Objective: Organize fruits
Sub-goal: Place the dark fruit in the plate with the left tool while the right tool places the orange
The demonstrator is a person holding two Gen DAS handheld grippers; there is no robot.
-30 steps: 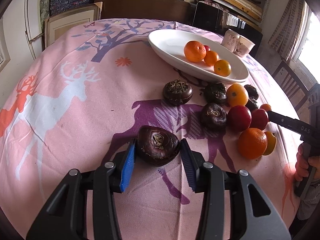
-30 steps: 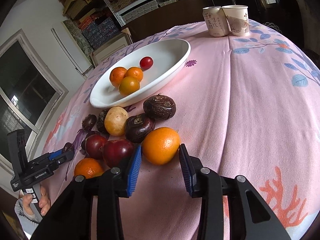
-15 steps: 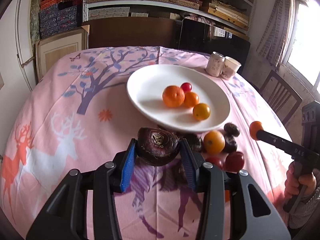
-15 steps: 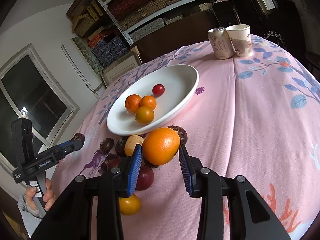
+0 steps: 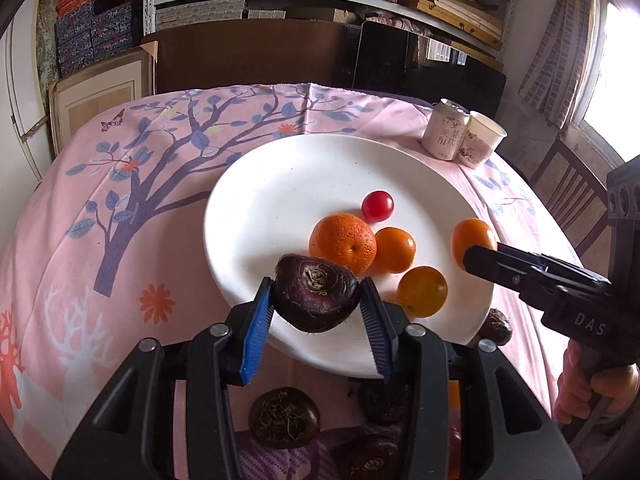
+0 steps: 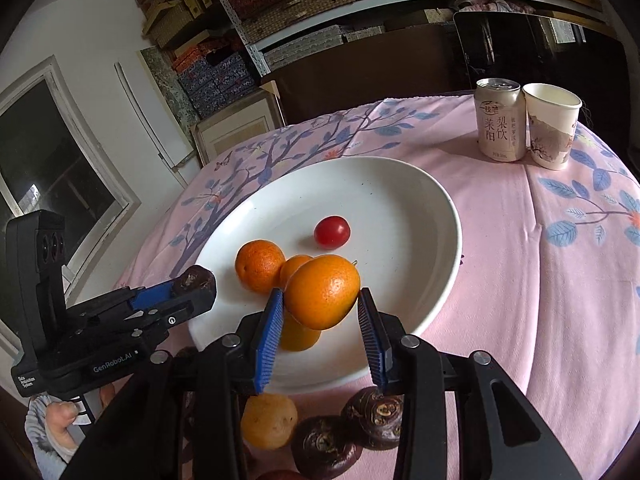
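Observation:
My left gripper [image 5: 316,308] is shut on a dark brown water chestnut [image 5: 315,298] and holds it above the near rim of the white plate [image 5: 260,208]. My right gripper [image 6: 322,312] is shut on an orange [image 6: 323,297] and holds it above the plate's [image 6: 420,200] near side. On the plate lie a large orange [image 5: 343,242], two smaller oranges [image 5: 395,249] and a red cherry tomato [image 5: 377,206]. The right gripper with its orange [image 5: 474,242] also shows in the left wrist view. The left gripper [image 6: 192,284] shows in the right wrist view.
More dark water chestnuts [image 5: 284,418] [image 6: 374,418] and a yellowish fruit [image 6: 269,420] lie on the pink tablecloth [image 5: 120,200] below the grippers. A drink can [image 6: 500,120] and a paper cup [image 6: 550,126] stand at the far right. A chair [image 5: 568,188] stands beyond the table's right edge.
Both grippers have lifted their fruits off the cloth and carried them forward. They now hang over the plate's near side.

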